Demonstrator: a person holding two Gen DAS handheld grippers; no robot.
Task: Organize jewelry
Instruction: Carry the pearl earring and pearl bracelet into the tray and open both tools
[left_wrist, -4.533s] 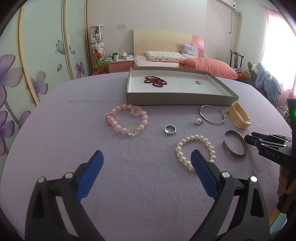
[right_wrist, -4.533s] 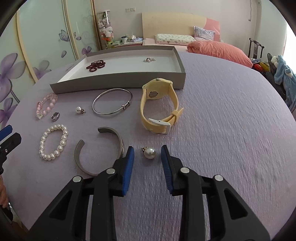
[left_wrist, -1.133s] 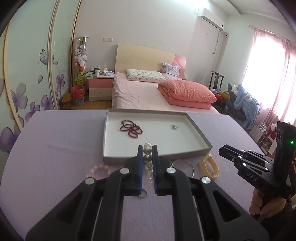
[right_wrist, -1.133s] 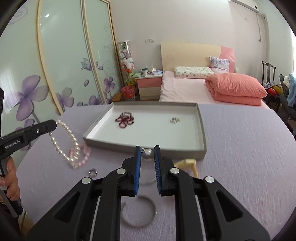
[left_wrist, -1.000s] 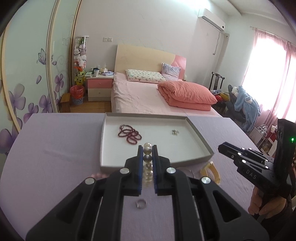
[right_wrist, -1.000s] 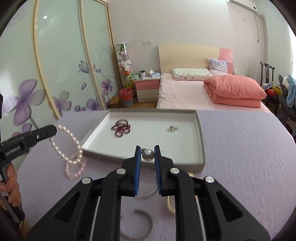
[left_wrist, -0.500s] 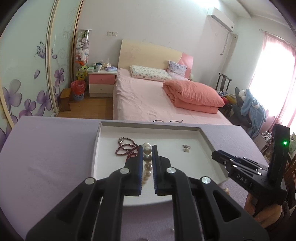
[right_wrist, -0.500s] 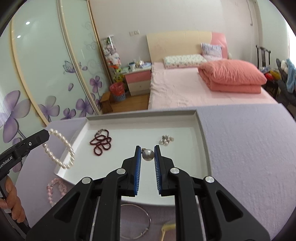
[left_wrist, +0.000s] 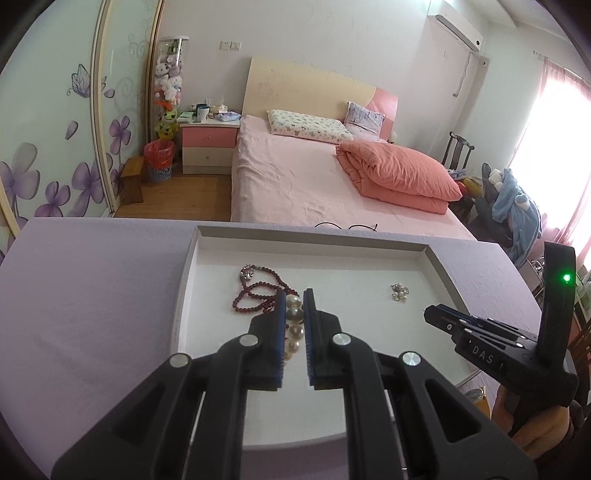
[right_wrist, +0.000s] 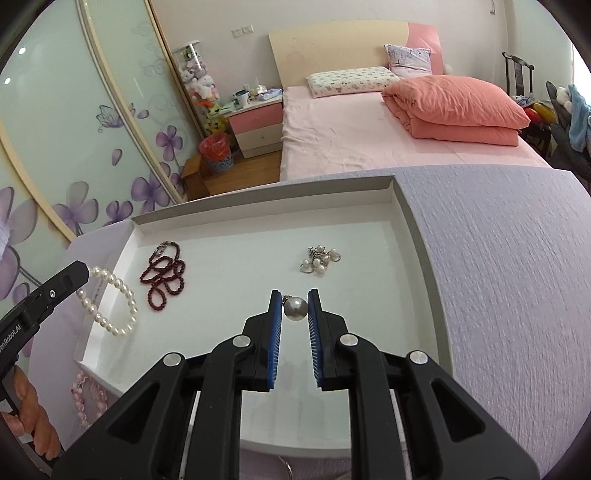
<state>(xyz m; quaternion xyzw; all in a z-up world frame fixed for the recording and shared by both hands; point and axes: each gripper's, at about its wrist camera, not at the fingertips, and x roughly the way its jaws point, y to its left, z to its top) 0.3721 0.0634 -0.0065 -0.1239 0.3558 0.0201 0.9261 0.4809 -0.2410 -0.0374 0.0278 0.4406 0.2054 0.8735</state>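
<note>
My left claw (left_wrist: 294, 325) grips a pearl bracelet (right_wrist: 107, 301) over the near left part of the white tray (right_wrist: 413, 236) on the purple table (right_wrist: 498, 277); my right claw (right_wrist: 294, 308) pinches a single pearl pendant (right_wrist: 295, 308) above the tray's middle. Beyond lie a dark red bead strand (right_wrist: 164, 275) and small pearl earrings (right_wrist: 319, 260).

The pearl bracelet (right_wrist: 110, 306) and the single pearl pendant (right_wrist: 295, 308) look glossy and smooth, the dark red bead string (right_wrist: 164, 275) duller. The tray (right_wrist: 410, 221) looks like matt grey-white card on the counter's (right_wrist: 498, 258) rough lilac cloth. The fingers (right_wrist: 275, 332) are matt black plastic with ribbed blue pads.
</note>
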